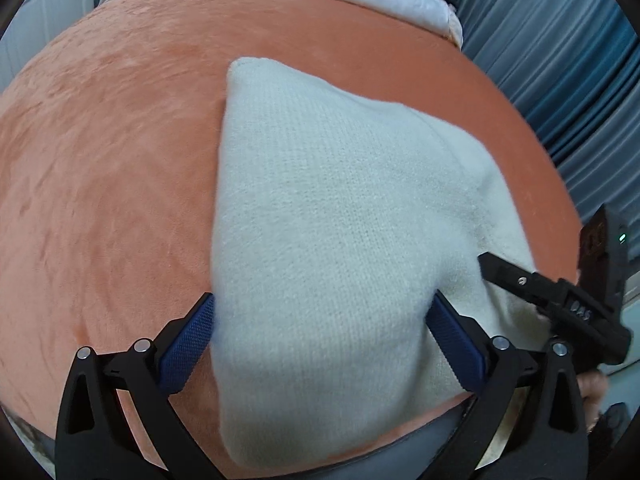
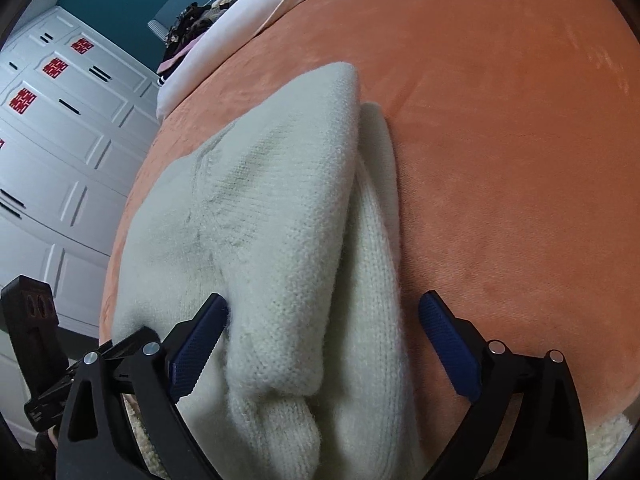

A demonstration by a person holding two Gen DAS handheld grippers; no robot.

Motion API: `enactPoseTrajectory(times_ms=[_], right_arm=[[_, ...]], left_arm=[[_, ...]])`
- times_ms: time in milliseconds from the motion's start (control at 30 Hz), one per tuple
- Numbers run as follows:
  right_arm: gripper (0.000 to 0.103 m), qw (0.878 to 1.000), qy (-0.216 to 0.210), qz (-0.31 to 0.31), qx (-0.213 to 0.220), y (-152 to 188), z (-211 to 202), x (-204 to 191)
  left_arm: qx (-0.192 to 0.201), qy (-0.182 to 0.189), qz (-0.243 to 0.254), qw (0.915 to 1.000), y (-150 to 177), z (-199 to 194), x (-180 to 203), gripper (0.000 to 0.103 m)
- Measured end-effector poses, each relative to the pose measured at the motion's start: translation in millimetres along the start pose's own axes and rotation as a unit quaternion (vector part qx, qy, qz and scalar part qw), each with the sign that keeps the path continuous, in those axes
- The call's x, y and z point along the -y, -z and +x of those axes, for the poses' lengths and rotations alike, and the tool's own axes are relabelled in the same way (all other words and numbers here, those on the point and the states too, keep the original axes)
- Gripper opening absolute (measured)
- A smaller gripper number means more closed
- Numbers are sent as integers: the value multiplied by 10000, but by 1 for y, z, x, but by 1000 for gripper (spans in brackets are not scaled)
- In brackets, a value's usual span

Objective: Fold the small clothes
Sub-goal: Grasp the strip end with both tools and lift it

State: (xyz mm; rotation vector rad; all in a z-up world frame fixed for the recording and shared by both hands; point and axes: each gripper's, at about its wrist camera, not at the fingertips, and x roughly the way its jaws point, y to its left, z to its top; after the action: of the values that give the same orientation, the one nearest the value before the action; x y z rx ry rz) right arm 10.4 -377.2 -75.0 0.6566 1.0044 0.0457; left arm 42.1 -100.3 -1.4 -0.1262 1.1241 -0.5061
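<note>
From the left wrist, the cream knitted sweater [image 1: 320, 208], folded, lies on the orange plush bed blanket [image 1: 100, 160], and the left tongs [image 1: 324, 340] are spread wide around its near edge, with the right tongs [image 1: 560, 304] at the sweater's right border. From the right wrist, the right tongs [image 2: 324, 344] stand spread over the sweater's [image 2: 260, 208] doubled fold, a white panelled wardrobe [image 2: 60, 128] to the sweater's left.

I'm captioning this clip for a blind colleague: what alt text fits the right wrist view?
A folded cream knit garment lies on an orange blanket, with the right tongs open and straddling its near end. The left tongs show at lower left, and white cabinets stand behind.
</note>
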Motion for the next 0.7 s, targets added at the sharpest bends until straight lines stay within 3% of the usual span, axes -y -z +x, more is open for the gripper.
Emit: enactPoseTrajectory(times_ms=[233, 300, 367, 433, 500, 567, 700], right_arm=[[96, 9960, -889, 85, -26, 2, 3, 8], [96, 9951, -982, 96, -30, 2, 4, 8], [95, 9937, -1109, 177, -8, 0, 5, 10], [86, 9928, -1153, 320, 16, -4, 7, 11], [60, 9940, -973, 506, -18, -5, 7, 13], [45, 9918, -1005, 791, 4, -5, 2, 16], [38, 9922, -831, 861, 339, 3, -32, -3]], left_arm=[[37, 679, -519, 9963, -3, 10, -18, 98], [-200, 1139, -779, 9902, -3, 27, -28, 98], [-175, 1336, -931, 9865, -5, 31, -31, 98], [-249, 1221, -871, 9884, -8, 30, -25, 98], [-339, 1053, -832, 9904, -12, 25, -17, 94], [-334, 880, -684, 9932, -17, 15, -7, 87], [-321, 852, -393, 9951, -23, -14, 11, 78]])
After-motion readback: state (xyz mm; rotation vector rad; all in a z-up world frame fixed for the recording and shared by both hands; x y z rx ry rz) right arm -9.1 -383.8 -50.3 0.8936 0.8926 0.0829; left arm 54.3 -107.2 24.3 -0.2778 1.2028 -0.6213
